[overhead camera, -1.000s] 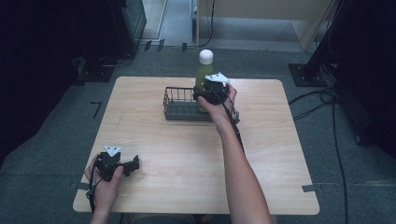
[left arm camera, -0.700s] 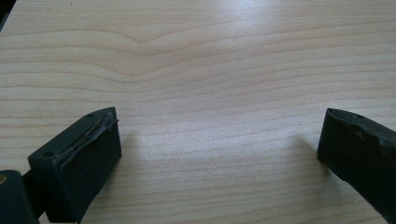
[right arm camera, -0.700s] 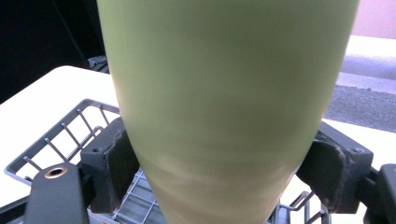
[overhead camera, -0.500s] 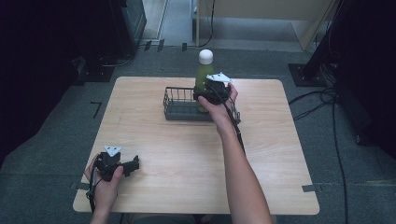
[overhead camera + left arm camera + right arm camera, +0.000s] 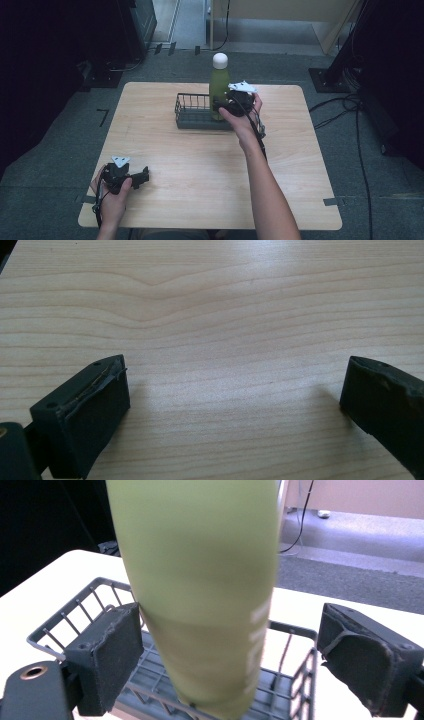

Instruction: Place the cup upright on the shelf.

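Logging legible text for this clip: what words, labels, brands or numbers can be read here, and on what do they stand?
No text can be read.
Green bottle: pale lettering running along its side, too blurred and cut off to read.
Wire basket, table: no markings visible.

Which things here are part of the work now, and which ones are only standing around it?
Part of the work:
- green bottle, standing in the wire basket
- right gripper, its jaws just opened, the bottle between them with a gap at one pad

Only around:
- left gripper, open over the bare table
- cables on the floor
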Demonstrator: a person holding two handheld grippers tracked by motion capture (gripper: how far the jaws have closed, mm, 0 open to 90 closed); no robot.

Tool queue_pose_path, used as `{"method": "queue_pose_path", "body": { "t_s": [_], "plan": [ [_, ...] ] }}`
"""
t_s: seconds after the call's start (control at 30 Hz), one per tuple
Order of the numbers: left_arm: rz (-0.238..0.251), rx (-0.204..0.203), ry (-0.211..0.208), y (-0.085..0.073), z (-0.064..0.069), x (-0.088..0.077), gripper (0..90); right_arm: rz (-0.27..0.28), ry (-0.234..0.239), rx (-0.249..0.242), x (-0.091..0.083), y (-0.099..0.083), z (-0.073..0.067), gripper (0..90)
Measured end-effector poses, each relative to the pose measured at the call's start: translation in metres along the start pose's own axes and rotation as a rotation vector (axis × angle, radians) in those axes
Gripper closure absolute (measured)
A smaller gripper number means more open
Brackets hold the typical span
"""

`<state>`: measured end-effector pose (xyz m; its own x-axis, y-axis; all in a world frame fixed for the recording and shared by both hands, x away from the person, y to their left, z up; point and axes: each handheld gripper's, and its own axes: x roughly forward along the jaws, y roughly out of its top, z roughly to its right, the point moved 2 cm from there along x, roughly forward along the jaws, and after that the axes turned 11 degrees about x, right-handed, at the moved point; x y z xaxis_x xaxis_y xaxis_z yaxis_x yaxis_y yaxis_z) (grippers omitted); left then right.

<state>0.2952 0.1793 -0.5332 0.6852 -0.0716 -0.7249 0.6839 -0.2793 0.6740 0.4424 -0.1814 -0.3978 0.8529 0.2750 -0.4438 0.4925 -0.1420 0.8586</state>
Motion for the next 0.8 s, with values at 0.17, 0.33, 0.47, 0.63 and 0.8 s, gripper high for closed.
{"method": "queue_pose_path", "body": {
  "t_s": [0.17,0.33,0.47,0.63,0.8],
  "plan": [
    [-0.001,0.000,0.000,0.000,0.000,0.000,0.1,0.007,-0.005,-0.001,-0.013,-0.004,0.011,11.2],
    [0.000,0.000,0.000,0.000,0.000,0.000,0.1,0.007,-0.017,-0.001,-0.024,-0.012,0.026,11.2],
    [0.000,0.000,0.000,0.000,0.000,0.000,0.1,0.002,-0.031,0.009,-0.033,-0.022,0.041,11.2],
    [0.001,-0.002,0.001,0.000,0.000,0.000,0.1,-0.007,-0.046,0.013,-0.041,-0.032,0.055,11.4],
    [-0.002,0.004,-0.001,0.000,0.000,0.000,0.1,-0.013,-0.065,0.030,-0.051,-0.044,0.071,11.5]
  ]
}}
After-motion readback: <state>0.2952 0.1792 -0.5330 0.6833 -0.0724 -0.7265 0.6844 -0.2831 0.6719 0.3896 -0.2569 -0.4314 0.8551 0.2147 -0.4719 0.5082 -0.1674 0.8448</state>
